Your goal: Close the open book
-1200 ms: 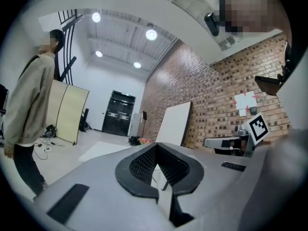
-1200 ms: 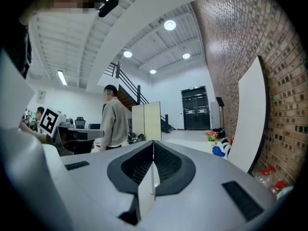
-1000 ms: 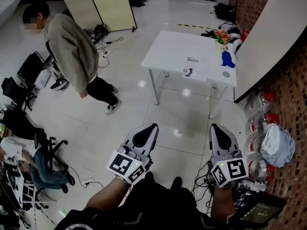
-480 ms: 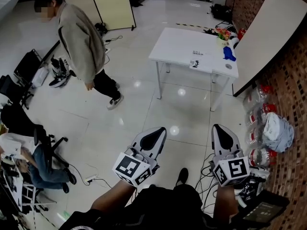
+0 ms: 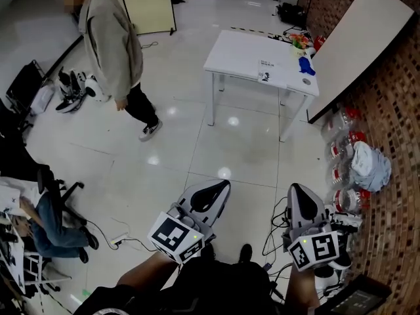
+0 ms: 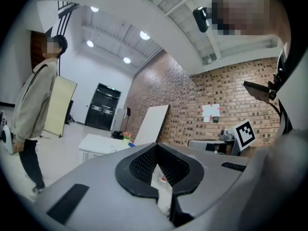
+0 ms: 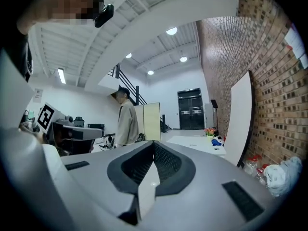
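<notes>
A white table (image 5: 236, 51) stands far ahead across the shiny floor. On it lies a flat white printed thing (image 5: 268, 64), too small to tell if it is the book. My left gripper (image 5: 220, 188) and right gripper (image 5: 298, 190) are held level side by side over the floor, well short of the table, both shut with nothing in them. The left gripper view shows its shut jaws (image 6: 155, 145) with the table (image 6: 98, 143) beyond them. In the right gripper view the jaws (image 7: 154, 142) are also shut and the table (image 7: 192, 142) is at the right.
A person in a beige jacket (image 5: 111, 38) stands left of the table. Another person sits at the left edge (image 5: 39, 222). A white board (image 5: 354, 38) leans on the brick wall. Bags and bottles (image 5: 367, 166) lie at the right, with cables (image 5: 275, 222) beside my feet.
The table now looks a little smaller and higher in the head view. The standing person has stepped toward the back left. Both grippers travelled with me and stayed shut.
</notes>
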{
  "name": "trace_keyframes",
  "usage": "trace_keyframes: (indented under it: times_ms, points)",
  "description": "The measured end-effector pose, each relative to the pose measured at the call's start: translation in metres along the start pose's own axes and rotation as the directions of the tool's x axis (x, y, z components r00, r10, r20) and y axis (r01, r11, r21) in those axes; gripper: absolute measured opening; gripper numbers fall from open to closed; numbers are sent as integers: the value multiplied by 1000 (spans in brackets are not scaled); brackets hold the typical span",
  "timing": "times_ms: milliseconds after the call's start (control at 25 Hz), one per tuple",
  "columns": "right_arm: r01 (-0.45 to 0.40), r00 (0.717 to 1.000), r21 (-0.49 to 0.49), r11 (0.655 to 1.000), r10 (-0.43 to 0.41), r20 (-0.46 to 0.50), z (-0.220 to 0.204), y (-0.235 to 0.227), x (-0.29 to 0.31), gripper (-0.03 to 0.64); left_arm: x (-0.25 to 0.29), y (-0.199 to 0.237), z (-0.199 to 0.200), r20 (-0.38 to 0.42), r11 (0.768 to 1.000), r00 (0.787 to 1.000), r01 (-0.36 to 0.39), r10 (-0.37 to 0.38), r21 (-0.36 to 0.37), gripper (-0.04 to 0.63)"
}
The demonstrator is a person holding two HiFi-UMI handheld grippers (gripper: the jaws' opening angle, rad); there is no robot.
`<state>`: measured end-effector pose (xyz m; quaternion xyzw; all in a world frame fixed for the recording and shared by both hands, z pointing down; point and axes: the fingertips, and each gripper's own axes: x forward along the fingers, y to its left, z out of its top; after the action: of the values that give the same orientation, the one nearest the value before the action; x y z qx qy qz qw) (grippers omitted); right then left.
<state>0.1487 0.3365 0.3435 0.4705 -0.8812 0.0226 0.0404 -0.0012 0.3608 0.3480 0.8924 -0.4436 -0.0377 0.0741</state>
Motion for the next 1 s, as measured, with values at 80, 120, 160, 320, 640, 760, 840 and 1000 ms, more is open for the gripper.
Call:
trace_keyframes:
  times_ms: [80, 120, 160, 320, 640, 760, 840, 1000]
  points:
    - [-1, 1000, 11, 1000, 1, 28, 7, 1, -16, 2, -4, -21, 8, 0, 998, 999, 32, -32, 51, 3]
    - [1, 999, 16, 1000, -1, 36, 10, 1, -23, 2, -4, -30, 8, -10, 996, 999, 50, -50, 78, 3]
    - [3, 999, 16, 1000, -3, 37, 12, 0, -30, 2, -4, -38, 8, -18, 993, 998, 62, -61, 98, 3]
    - [-6, 1000, -6, 1000, 6, 20, 16, -8, -51, 0, 1, -59, 10, -18, 992, 999, 40, -38, 119, 3]
    - [15, 998, 5, 1000, -15, 59, 26, -37, -86, 0, 12, -94, 14, -17, 988, 999, 35, -33, 147, 3]
    - [13, 998, 8, 1000, -13, 62, 26, -40, -89, 0, 16, -100, 12, -19, 989, 999, 34, -32, 141, 3]
    - [8, 998, 5, 1000, -9, 57, 26, -42, -90, 0, 17, -106, 13, -18, 986, 999, 44, -41, 158, 3]
    - [0, 998, 2, 1000, 0, 55, 25, -38, -93, 0, 14, -113, 15, -14, 982, 998, 56, -55, 178, 3]
